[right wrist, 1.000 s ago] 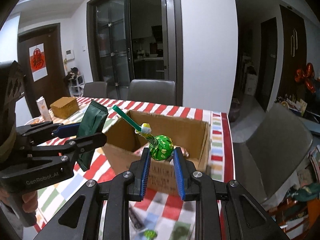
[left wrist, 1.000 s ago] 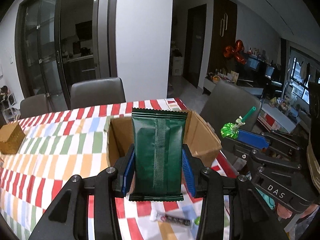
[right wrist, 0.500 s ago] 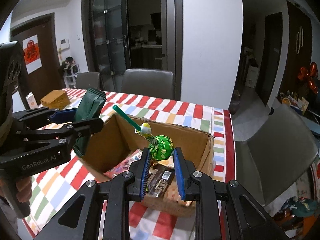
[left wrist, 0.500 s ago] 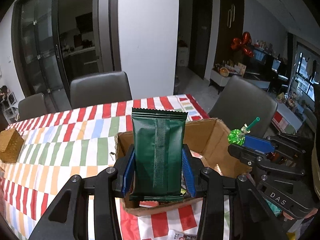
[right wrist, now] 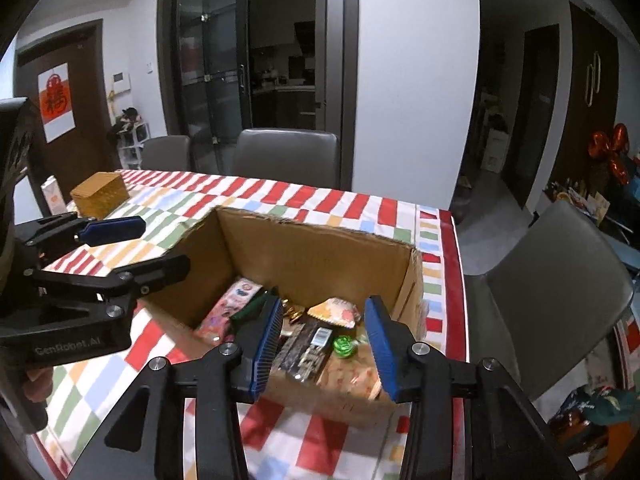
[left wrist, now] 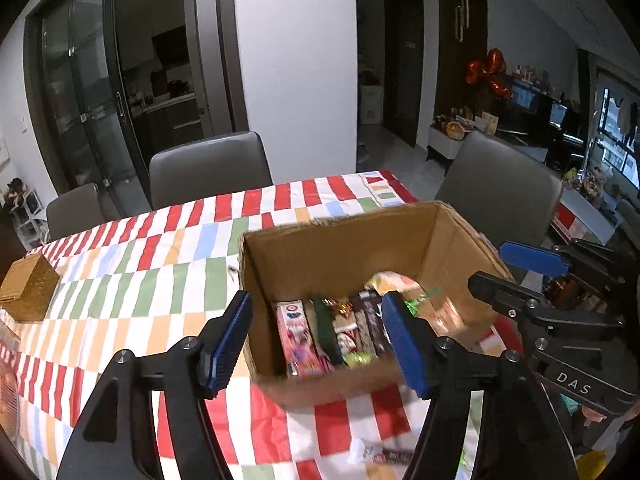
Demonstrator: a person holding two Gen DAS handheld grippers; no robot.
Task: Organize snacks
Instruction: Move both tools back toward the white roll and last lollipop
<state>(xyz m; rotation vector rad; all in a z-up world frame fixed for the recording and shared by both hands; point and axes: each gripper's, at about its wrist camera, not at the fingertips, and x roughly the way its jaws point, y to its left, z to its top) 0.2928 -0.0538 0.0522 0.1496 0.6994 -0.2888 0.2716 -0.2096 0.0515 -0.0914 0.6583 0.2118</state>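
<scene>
An open cardboard box [left wrist: 340, 248] [right wrist: 304, 252] stands on the striped tablecloth and holds several snack packs. The dark green pack [left wrist: 326, 330] [right wrist: 250, 310] lies inside it next to a pink pack [left wrist: 298, 338]. The green lollipop [right wrist: 345, 346] lies in the box among the wrappers. My left gripper [left wrist: 316, 342] is open and empty above the box's near side. My right gripper [right wrist: 322, 346] is open and empty above the box's near right part. Each gripper shows in the other's view, with blue pads apart.
A woven brown box [left wrist: 28, 292] [right wrist: 100, 194] sits at the table's far left. A small carton [right wrist: 52, 200] stands beside it. A wrapped snack [left wrist: 380, 456] lies on the cloth in front of the cardboard box. Grey chairs [left wrist: 208, 172] [right wrist: 556, 292] stand around the table.
Both grippers opened. The green pack left the left gripper and the lollipop left the right gripper; both now lie in the box. Both views moved closer over the box.
</scene>
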